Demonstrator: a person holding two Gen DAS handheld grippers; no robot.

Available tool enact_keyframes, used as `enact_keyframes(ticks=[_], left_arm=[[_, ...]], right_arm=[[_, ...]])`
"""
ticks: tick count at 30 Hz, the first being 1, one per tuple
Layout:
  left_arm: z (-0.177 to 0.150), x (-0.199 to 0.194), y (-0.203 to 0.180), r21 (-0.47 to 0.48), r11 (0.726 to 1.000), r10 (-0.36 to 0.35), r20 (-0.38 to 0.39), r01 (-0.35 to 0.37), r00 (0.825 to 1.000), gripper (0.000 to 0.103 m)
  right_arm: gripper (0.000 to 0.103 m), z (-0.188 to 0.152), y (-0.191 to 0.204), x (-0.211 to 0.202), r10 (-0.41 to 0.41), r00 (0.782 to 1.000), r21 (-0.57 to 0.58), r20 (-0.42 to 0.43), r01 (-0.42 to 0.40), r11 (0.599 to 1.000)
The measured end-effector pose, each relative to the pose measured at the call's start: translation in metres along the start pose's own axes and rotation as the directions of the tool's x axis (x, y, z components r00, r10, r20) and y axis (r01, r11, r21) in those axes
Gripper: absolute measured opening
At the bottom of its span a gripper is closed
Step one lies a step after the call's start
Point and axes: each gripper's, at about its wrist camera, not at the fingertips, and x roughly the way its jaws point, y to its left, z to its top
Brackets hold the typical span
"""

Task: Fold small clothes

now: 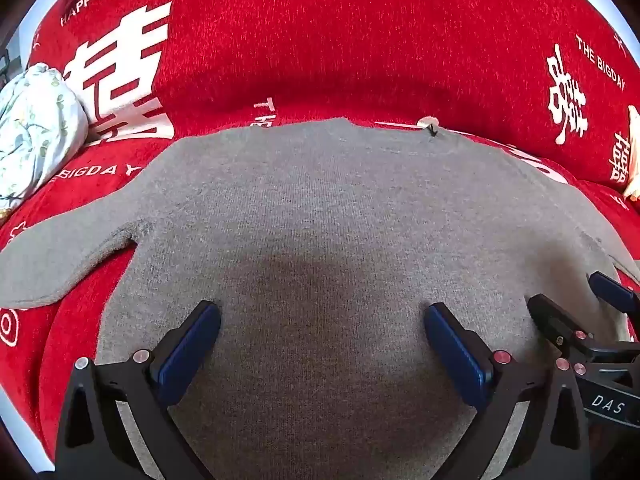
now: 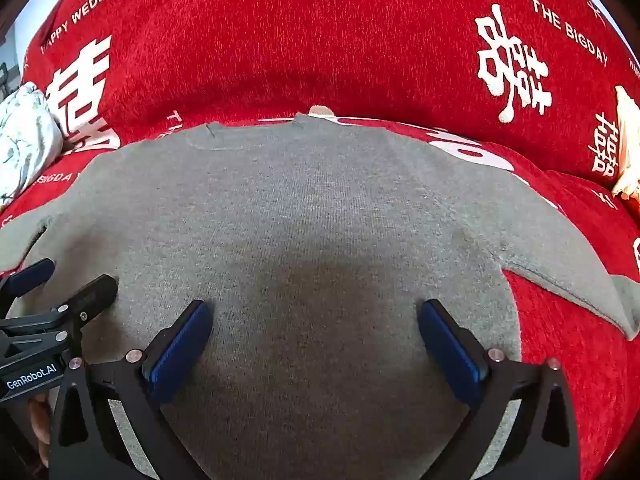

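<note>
A small grey knit sweater (image 1: 320,208) lies flat on a red sofa cover, collar at the far side, one sleeve spread to the left (image 1: 60,248) and one to the right (image 2: 568,276). It also fills the right wrist view (image 2: 304,208). My left gripper (image 1: 322,312) is open and empty, just above the sweater's lower body. My right gripper (image 2: 314,310) is open and empty beside it, over the same area. Each gripper shows at the other view's edge: the right one (image 1: 580,300), the left one (image 2: 60,284).
The red cover (image 1: 320,32) with white characters and lettering drapes the seat and backrest. A white floral bundle of cloth (image 1: 36,132) lies at the far left. A pale orange item (image 2: 626,148) sits at the far right.
</note>
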Motion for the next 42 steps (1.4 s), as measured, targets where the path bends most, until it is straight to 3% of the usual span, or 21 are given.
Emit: enact_keyframes(ticks=[42], left_arm=[[-0.005, -0.002, 0.002, -0.004, 1.0, -0.002, -0.002, 0.002, 1.0, 0.103]], right_arm=[[0.103, 0.001, 0.001, -0.001, -0.024, 1.0, -0.015, -0.004, 0.024, 1.0]])
